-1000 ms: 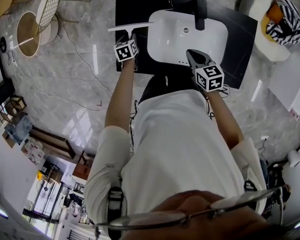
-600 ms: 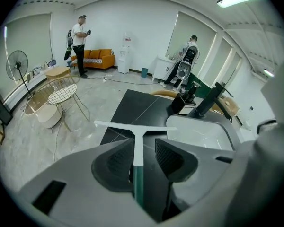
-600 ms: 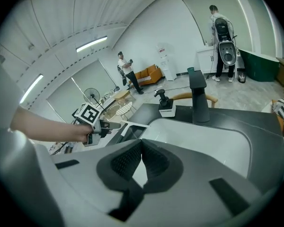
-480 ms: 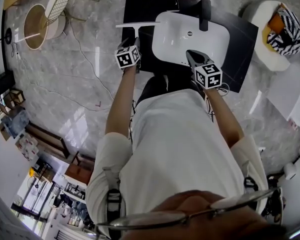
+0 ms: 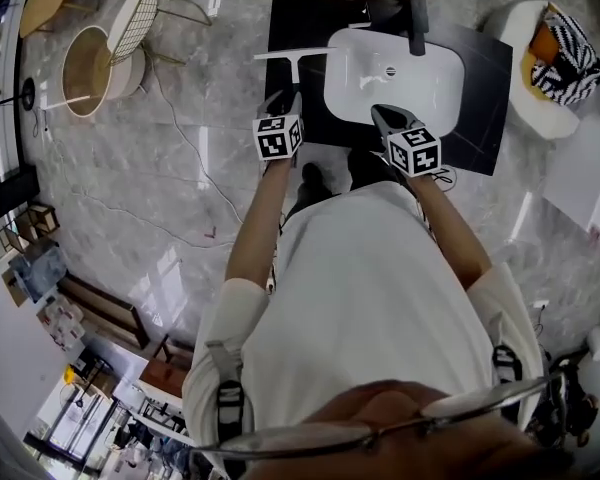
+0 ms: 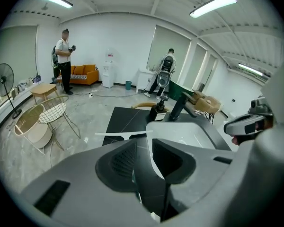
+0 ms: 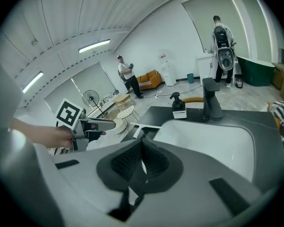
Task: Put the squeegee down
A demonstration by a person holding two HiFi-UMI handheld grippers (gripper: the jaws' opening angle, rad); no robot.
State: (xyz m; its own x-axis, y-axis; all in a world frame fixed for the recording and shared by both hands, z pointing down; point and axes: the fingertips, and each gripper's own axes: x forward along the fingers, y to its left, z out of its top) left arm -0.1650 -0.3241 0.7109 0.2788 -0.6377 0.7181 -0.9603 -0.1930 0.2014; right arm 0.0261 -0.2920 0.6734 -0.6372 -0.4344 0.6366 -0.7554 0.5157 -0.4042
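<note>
The white squeegee [image 5: 292, 56] lies flat on the black counter [image 5: 290, 18], left of the white sink [image 5: 395, 73], with its handle pointing toward me. My left gripper [image 5: 283, 98] hovers just behind the handle end, apart from it. In the left gripper view the squeegee blade [image 6: 125, 135] shows beyond the left gripper [image 6: 144, 148], whose jaws are closing with nothing between them. My right gripper [image 5: 383, 116] is shut and empty over the sink's near rim. The right gripper view shows the right gripper [image 7: 142, 143], the squeegee [image 7: 144, 126] and the left gripper [image 7: 97, 125].
A black faucet [image 5: 417, 23] and a soap dispenser [image 7: 178, 105] stand at the sink's back. Round tables and a wire chair [image 5: 130, 23] stand on the marble floor to the left, with a cable [image 5: 180, 128]. A basket with striped cloth [image 5: 565, 63] is at right. People stand far back.
My left gripper has risen and drawn back from the squeegee, which stays lying on the counter. The right gripper has shifted a little over the sink's front rim.
</note>
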